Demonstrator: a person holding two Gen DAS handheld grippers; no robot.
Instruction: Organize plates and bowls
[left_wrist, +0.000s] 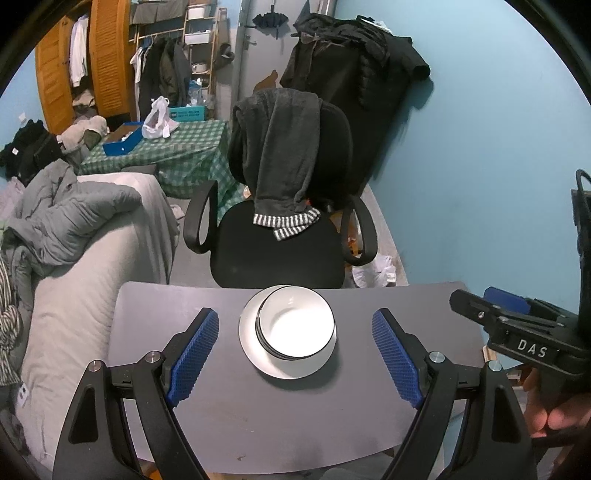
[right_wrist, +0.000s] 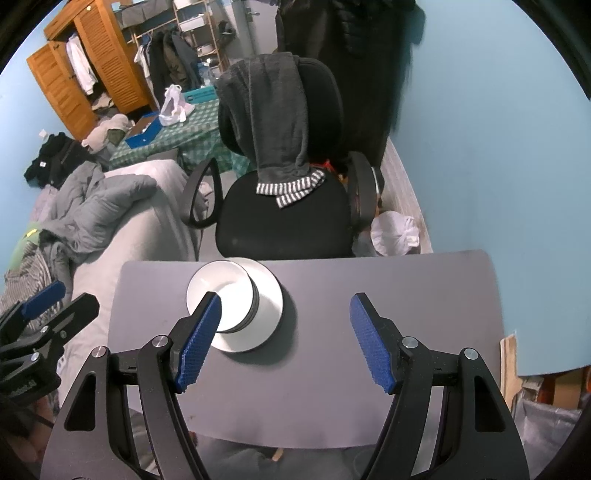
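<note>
On the far left lies a bed (left_wrist: 85, 295) with a rumpled grey duvet (left_wrist: 70, 218), running along the left edge of the grey table (left_wrist: 280, 413). The left gripper (left_wrist: 295, 354) hovers above the table with its blue-padded fingers (left_wrist: 194, 356) spread wide and nothing between them; seen from its own camera, the dishes sit centred in the gap, toward the table's far edge. There a white plate (left_wrist: 251, 347) lies flat on the table, and a stack of white bowls (left_wrist: 295, 323) with dark rims stands on it, shifted toward the plate's far side. Behind the table, a black office chair (left_wrist: 277, 254) faces the table, a dark grey garment (left_wrist: 284, 155) with a striped cuff draped over its backrest. To the right, the right gripper (right_wrist: 286, 341) hangs over the table, fingers (right_wrist: 371, 347) likewise wide apart and empty, well clear of the dishes, which lie to its left; its left finger overlaps the bowls in its own view only. A blue wall (left_wrist: 480, 166) closes the right side
</note>
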